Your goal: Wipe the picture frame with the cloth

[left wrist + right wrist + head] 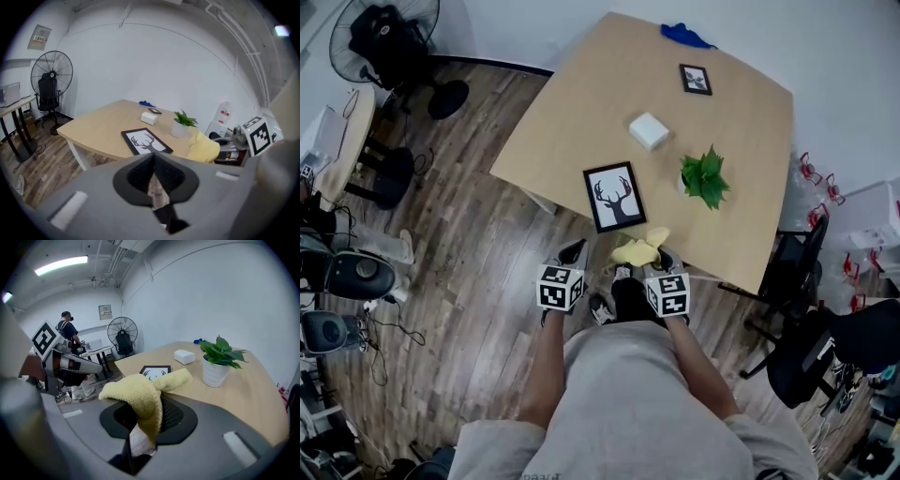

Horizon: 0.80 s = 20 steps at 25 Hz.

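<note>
**Cloth gripped, frame waiting**

The right gripper clamped the cloth; the left gripper was closed, empty. The picture frame lay on the table at 12 o'clock. Only the right gripper view showed a person.

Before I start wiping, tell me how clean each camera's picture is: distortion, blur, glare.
Head view: evenly lit and sharp, no glare on the picture frame, edges slightly bowed. Left gripper view: strong fisheye, dark corners, grey foreground soft, the frame readable. Right gripper view: same fisheye, ceiling light blown out, the cloth crisp.
</note>
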Each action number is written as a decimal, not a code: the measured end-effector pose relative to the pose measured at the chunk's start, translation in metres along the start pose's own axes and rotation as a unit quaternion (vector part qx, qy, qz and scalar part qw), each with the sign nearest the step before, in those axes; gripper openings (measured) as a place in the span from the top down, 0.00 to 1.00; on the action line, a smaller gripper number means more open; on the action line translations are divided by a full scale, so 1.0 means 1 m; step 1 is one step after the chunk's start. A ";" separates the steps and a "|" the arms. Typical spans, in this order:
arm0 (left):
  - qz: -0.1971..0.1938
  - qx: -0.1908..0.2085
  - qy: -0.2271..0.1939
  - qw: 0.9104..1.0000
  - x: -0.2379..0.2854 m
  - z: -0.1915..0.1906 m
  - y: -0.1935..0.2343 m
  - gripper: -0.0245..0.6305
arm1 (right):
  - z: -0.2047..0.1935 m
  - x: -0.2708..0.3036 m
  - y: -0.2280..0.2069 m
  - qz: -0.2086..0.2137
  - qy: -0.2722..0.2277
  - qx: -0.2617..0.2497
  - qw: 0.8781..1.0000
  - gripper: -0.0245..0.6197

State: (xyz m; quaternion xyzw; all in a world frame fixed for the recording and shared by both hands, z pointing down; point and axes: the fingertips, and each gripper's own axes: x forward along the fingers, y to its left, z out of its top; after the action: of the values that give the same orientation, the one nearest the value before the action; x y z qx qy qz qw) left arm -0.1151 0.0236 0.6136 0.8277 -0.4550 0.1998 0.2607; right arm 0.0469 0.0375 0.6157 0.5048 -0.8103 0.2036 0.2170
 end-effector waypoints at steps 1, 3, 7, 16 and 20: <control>0.003 0.003 -0.004 1.000 -0.005 -0.003 -0.003 0.88 | -0.004 -0.005 0.004 0.001 -0.001 0.000 1.000 0.85; 0.013 0.014 -0.011 1.000 -0.014 -0.006 -0.008 0.88 | -0.010 -0.015 0.011 0.001 -0.007 -0.002 1.000 0.85; 0.028 0.029 -0.036 0.999 -0.029 -0.004 -0.016 0.88 | -0.018 -0.029 0.017 0.000 -0.019 -0.003 1.000 0.85; 0.040 0.024 -0.077 0.996 -0.053 0.005 -0.021 0.88 | -0.010 -0.042 0.019 -0.006 -0.045 0.000 0.999 0.85; 0.043 0.015 -0.092 0.995 -0.061 0.009 -0.019 0.88 | -0.004 -0.044 0.018 -0.010 -0.055 -0.003 0.998 0.85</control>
State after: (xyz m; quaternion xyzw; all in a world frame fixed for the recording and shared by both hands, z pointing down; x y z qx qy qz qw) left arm -0.1291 0.0659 0.5674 0.8259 -0.5096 0.1405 0.1961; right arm 0.0489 0.0795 0.5928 0.5224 -0.8168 0.1706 0.1758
